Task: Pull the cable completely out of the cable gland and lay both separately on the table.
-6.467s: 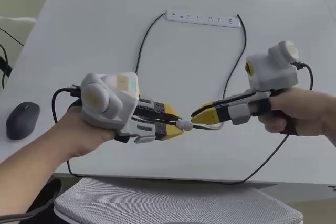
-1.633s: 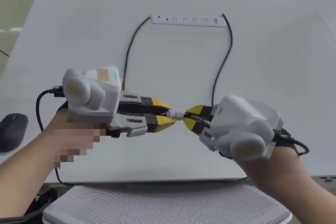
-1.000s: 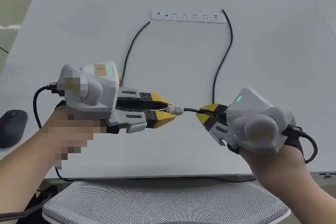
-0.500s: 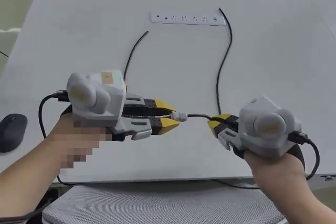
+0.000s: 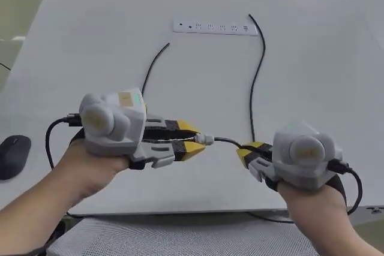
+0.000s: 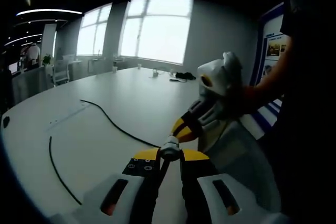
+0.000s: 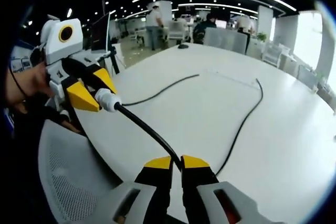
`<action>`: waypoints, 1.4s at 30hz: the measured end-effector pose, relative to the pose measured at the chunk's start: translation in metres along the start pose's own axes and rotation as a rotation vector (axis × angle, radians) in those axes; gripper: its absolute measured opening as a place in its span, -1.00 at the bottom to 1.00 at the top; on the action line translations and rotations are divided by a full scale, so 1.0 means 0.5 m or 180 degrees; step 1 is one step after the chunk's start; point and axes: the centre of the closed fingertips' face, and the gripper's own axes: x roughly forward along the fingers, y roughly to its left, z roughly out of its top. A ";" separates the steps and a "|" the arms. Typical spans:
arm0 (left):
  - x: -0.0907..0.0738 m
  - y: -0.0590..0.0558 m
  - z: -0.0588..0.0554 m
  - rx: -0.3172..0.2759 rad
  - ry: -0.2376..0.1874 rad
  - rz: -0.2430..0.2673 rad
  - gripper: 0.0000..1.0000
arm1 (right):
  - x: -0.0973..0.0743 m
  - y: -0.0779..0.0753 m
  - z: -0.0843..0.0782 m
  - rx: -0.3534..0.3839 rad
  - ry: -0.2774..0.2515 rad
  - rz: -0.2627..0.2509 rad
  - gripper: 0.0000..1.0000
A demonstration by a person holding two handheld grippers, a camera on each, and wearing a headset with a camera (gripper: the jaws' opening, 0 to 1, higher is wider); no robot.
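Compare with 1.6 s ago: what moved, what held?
The right gripper, shut on the thin black cable, has pulled away from the left gripper, baring cable beyond the small white plastic cable gland. The left gripper stays shut on the gland.

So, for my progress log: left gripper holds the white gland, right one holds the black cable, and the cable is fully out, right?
No: the right gripper view shows the cable running into the gland, not out. The left gripper holds the gland, the right gripper the cable.
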 end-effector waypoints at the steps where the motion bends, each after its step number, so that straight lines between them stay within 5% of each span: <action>1: 0.000 0.000 0.000 -0.0002 -0.0002 0.0003 -0.70 | 0.001 0.001 -0.001 -0.0016 0.0004 0.0013 -0.99; 11: -0.007 0.006 0.007 -0.0057 -0.0037 0.0017 -0.70 | -0.020 0.005 0.022 -0.0417 -0.0027 -0.0084 -0.94; 14: -0.005 0.004 0.005 -0.0057 0.0003 -0.0015 -0.70 | -0.029 0.024 0.040 -0.0592 -0.0053 -0.0073 -0.77; 18: -0.002 0.002 0.008 -0.0061 -0.0011 -0.0042 -0.70 | -0.035 0.053 0.081 -0.1020 -0.0203 -0.0106 -0.51; 26: 0.005 0.001 0.012 -0.0023 -0.0024 -0.0058 -0.70 | -0.018 0.094 0.088 -0.2031 -0.0013 -0.0172 -0.75; 29: 0.009 -0.001 0.008 -0.0019 0.0009 -0.0067 -0.70 | -0.019 0.097 0.098 -0.2192 -0.0031 -0.0214 -0.81; 36: 0.012 -0.003 0.004 -0.0035 0.0031 -0.0069 -0.70 | -0.021 0.108 0.106 -0.2308 -0.0078 -0.0195 -0.96; 42: 0.013 -0.007 0.002 -0.0033 0.0040 -0.0088 -0.70 | -0.023 0.107 0.103 -0.2167 -0.0107 -0.0178 -0.98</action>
